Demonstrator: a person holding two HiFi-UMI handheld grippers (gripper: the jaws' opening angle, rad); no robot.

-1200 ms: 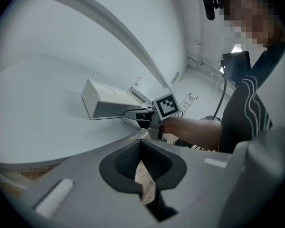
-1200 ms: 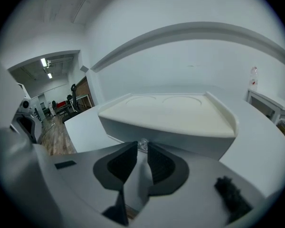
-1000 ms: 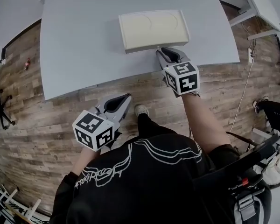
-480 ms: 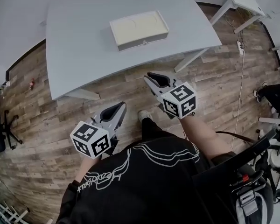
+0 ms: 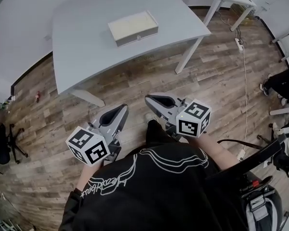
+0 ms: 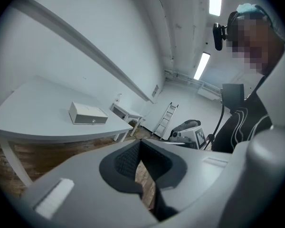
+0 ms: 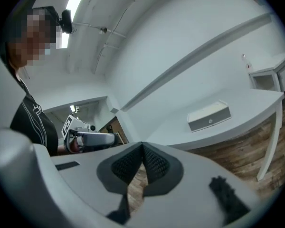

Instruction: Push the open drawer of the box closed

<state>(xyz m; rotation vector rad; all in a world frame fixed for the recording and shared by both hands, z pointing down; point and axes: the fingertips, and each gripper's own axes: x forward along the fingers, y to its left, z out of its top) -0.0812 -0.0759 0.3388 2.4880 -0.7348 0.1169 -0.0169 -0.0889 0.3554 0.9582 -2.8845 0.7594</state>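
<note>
Box (image 5: 133, 25): cream and low, it lies on the grey table (image 5: 82, 37), long front facing the person.
Drawer (image 5: 137, 36): its front sits flush with the box, a small knob at its middle.
Left tongs (image 5: 114, 115): tips together, nothing between them; held over the wooden floor (image 5: 135, 81), well apart from the table.
Right tongs (image 5: 156, 101): tips together too, nothing between them; held beside the left pair, near the person's body, pointing toward the table.

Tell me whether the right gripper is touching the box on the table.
No, the right gripper hangs over the wooden floor, well apart from the box up on the table.
</note>
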